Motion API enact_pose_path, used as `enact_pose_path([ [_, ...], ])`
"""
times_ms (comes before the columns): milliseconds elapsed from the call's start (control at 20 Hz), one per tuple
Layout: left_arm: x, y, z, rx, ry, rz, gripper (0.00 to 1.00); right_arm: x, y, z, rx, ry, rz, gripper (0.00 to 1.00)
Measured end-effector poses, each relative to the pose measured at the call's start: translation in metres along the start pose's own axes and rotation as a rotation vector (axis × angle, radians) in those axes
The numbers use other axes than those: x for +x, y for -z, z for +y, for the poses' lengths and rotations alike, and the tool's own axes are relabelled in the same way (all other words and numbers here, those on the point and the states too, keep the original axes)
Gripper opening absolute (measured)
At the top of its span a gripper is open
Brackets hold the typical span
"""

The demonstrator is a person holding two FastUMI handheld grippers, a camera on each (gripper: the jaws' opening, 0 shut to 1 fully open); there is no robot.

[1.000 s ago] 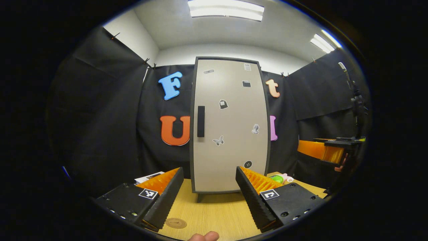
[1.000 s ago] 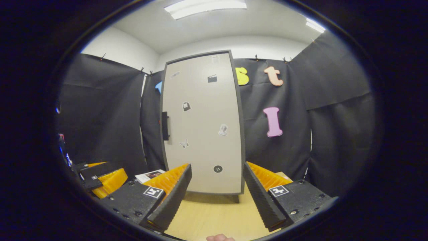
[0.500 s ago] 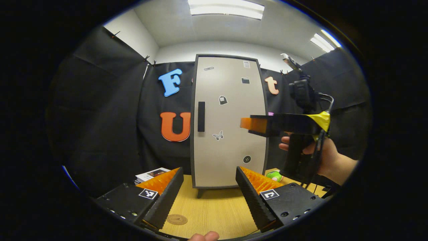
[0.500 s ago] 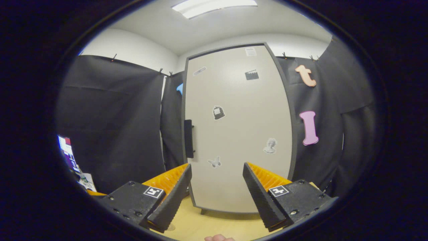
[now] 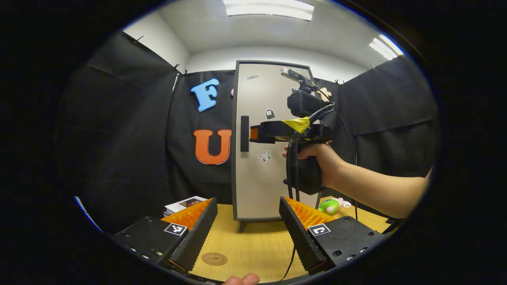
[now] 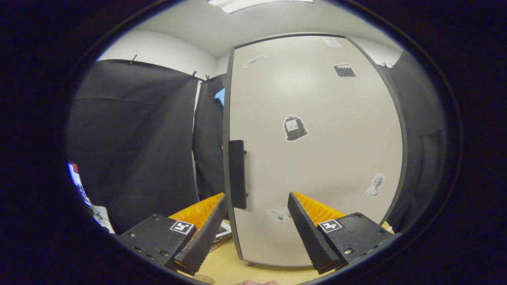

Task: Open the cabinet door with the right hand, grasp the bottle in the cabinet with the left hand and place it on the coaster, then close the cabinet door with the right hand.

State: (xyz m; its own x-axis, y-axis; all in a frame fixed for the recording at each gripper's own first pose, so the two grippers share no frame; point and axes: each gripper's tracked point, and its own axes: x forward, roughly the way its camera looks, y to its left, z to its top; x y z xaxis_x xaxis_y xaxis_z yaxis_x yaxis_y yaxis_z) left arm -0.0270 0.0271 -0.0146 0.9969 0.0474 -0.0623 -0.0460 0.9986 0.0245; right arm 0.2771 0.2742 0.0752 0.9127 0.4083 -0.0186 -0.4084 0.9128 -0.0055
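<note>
The tall pale cabinet [image 5: 273, 158] stands upright on short legs at the back of the wooden counter [image 5: 253, 245], against the black booth wall. Its door [image 6: 317, 158] is shut, so the bottle inside cannot be seen. Small stickers dot the door, and a dark vertical handle [image 6: 237, 180] sits near the door's left edge.

In the left gripper view, a person's hand [image 5: 321, 158] and bare forearm reach in from the right, holding the right claw [image 5: 253, 133] level in front of the door, its tips just beside the handle; whether they touch it cannot be told. In the right gripper view, that claw [image 6: 256, 225] stands wide, holding nothing, with the handle just above and between its two fingers [image 6: 206, 233].

The left claw [image 5: 247, 231] hangs low over the counter, also spread wide and holding nothing, pointed toward the cabinet's foot.

A small stack of printed papers [image 5: 184, 204] lies on the counter left of the cabinet. A green and pink toy [image 5: 332, 206] rests on the counter near the cabinet's right side. The round brown coaster [image 5: 214, 259] lies flat on the counter between the left claw's fingers, well in front of the cabinet.
</note>
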Motion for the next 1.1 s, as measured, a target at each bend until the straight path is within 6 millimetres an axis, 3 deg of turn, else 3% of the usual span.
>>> enact_pose_path([
  [300,0.004,0.007,0.018,-0.008,-0.038,0.008,0.95,0.044,0.016,0.016,-0.014,0.004,0.053,0.96],
  [350,0.004,0.007,0.021,-0.008,-0.045,0.009,0.95,0.049,0.017,0.017,-0.015,0.011,0.062,0.99],
  [400,0.004,0.007,0.023,-0.009,-0.050,0.009,0.95,0.054,0.019,0.018,-0.017,0.014,0.067,0.95],
  [550,0.007,0.007,0.032,-0.011,-0.065,0.005,0.95,0.061,0.020,0.021,-0.019,0.017,0.063,0.97],
  [750,0.008,0.008,0.036,-0.012,-0.073,0.008,0.95,0.068,0.019,0.023,-0.017,0.021,0.059,0.87],
  [900,0.009,0.007,0.038,-0.009,-0.076,0.003,0.95,0.073,0.022,0.019,-0.006,0.038,0.071,0.72],
  [950,0.010,0.008,0.039,-0.009,-0.076,0.002,0.95,0.076,0.021,0.021,0.005,0.040,0.066,0.74],
  [1100,0.011,0.008,0.041,-0.011,-0.079,0.004,0.95,0.078,0.021,0.020,0.009,0.057,0.062,0.56],
])
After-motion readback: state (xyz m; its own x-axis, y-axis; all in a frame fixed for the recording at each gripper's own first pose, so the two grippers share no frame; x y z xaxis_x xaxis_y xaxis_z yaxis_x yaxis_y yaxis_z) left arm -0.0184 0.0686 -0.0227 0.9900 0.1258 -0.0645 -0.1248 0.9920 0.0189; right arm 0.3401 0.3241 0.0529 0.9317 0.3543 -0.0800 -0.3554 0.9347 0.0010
